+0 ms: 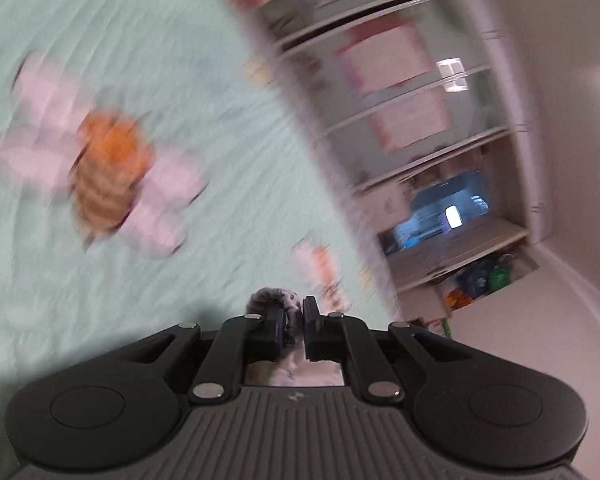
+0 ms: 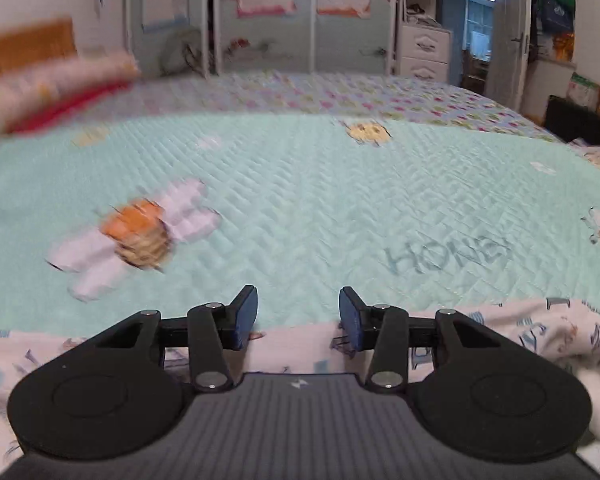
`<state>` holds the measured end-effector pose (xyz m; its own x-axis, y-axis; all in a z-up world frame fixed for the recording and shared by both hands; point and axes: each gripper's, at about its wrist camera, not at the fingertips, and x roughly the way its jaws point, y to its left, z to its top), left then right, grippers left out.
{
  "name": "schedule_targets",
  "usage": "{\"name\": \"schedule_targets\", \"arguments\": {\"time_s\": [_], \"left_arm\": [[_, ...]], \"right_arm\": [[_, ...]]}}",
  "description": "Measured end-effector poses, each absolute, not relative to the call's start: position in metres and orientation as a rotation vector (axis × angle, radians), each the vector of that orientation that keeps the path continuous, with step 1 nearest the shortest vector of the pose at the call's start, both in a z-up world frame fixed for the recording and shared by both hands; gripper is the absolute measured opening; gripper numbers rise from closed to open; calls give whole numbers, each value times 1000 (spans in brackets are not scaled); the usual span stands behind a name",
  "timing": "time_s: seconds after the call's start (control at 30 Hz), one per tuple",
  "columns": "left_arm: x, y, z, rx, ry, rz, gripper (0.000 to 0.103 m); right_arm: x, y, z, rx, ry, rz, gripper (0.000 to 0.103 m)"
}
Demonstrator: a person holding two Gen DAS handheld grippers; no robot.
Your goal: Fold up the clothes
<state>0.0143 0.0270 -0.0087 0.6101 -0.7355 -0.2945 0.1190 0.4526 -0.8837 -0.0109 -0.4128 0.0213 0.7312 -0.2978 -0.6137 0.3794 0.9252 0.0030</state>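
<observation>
A white garment (image 2: 540, 332) printed with small blue and orange figures lies along the near edge of the bed in the right wrist view. Above it my right gripper (image 2: 298, 314) is open, nothing between its blue pads. In the tilted, blurred left wrist view, my left gripper (image 1: 296, 322) is shut on a bunched fold of the same pale printed cloth (image 1: 274, 296), which pokes out past the fingertips and hangs below them. The rest of that cloth is hidden under the gripper body.
The bed carries a mint quilted cover (image 2: 300, 184) with a bee print (image 2: 140, 236) and the word "HONEY". A pink and red bundle (image 2: 56, 88) lies at the far left. Wardrobe doors (image 2: 268, 12), drawers (image 2: 424, 50) and an open doorway (image 2: 480, 20) stand behind.
</observation>
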Motion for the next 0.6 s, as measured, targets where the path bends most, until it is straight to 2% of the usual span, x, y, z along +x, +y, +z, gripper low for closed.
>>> {"name": "schedule_targets", "arguments": {"time_s": [0.03, 0.07, 0.1, 0.13, 0.33, 0.5, 0.6], "left_arm": [[15, 29, -9, -964, 752, -596, 7], [16, 32, -10, -965, 756, -598, 13], [16, 34, -11, -968, 759, -602, 24], [17, 38, -9, -982, 751, -612, 28], [14, 42, 0, -988, 727, -659, 34], [15, 49, 2, -987, 720, -682, 49], [18, 53, 0, -1012, 724, -690, 49]], "right_arm": [[-11, -412, 22, 144, 662, -379, 46], [-15, -409, 27, 158, 654, -375, 46], [-21, -404, 33, 162, 642, -366, 46], [-29, -395, 41, 149, 626, -354, 46], [-79, -292, 75, 1, 580, 11, 54], [-73, -206, 73, -176, 597, 233, 55], [-60, -178, 59, -343, 594, 227, 55]]}}
